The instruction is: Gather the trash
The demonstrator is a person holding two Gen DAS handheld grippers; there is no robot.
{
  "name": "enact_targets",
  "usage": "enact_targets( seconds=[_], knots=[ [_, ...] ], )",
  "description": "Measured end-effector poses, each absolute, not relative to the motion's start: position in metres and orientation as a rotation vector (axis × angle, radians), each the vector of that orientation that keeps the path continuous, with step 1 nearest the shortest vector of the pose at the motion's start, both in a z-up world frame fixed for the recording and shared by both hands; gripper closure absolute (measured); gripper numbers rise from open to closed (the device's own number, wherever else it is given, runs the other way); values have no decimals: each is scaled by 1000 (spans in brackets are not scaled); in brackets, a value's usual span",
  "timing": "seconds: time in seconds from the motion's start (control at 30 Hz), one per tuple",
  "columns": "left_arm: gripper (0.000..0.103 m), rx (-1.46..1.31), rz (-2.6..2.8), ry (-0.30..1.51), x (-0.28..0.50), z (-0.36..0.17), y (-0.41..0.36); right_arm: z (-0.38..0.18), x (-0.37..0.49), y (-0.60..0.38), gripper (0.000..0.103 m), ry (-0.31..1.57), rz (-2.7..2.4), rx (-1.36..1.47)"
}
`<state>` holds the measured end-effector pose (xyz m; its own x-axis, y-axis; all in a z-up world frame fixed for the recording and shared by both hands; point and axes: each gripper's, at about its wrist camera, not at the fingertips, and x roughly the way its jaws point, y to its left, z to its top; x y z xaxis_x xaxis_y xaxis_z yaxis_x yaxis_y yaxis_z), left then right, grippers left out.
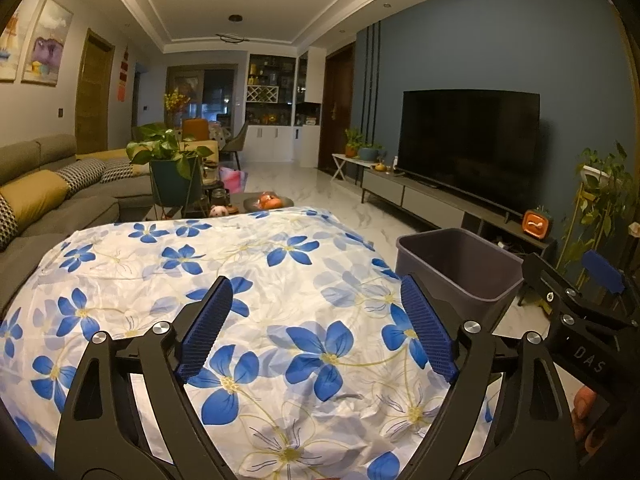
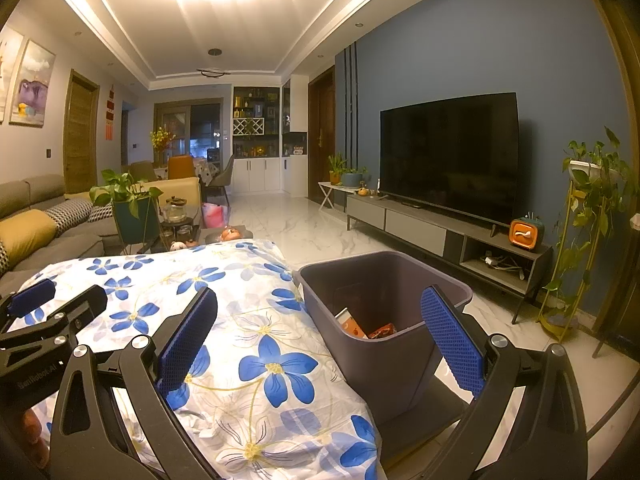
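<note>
Hovering with fingers spread and empty, left gripper (image 1: 316, 328) and right gripper (image 2: 320, 344) above the bare floral-cloth surface (image 1: 248, 264), wrappers (image 2: 362, 328) already inside the grey bin (image 2: 400, 364) alongside, collecting seemingly nearly finished.

floral cloth (image 1: 240, 280), white with blue flowers, drapes over table in foreground. grey sofa (image 1: 60, 200) along left wall, mustard cushion (image 1: 32, 196) and patterned cushions on it. potted plant (image 1: 168, 152) in teal pot on stand beyond cloth. black tv (image 1: 468, 144) on low grey console (image 2: 440, 232) against blue wall. orange retro gadget (image 2: 524, 234) on console's right end. trailing plant (image 2: 592, 184) on gold stand at far right. framed paintings (image 1: 36, 44) upper left. marble floor (image 2: 288, 220).
</note>
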<state>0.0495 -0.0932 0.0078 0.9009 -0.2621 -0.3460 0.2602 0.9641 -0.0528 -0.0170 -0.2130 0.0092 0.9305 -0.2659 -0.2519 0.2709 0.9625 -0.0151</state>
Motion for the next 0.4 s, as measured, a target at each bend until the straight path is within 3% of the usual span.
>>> enact_targets(
  seconds=[0.17,0.4],
  knots=[
    [8,1,-266,348,47,9,-93,9,-17,-214,6,255,-275,21],
    [7,-40,-270,374,52,8,-83,9,-17,-213,6,254,-275,24]
  ],
)
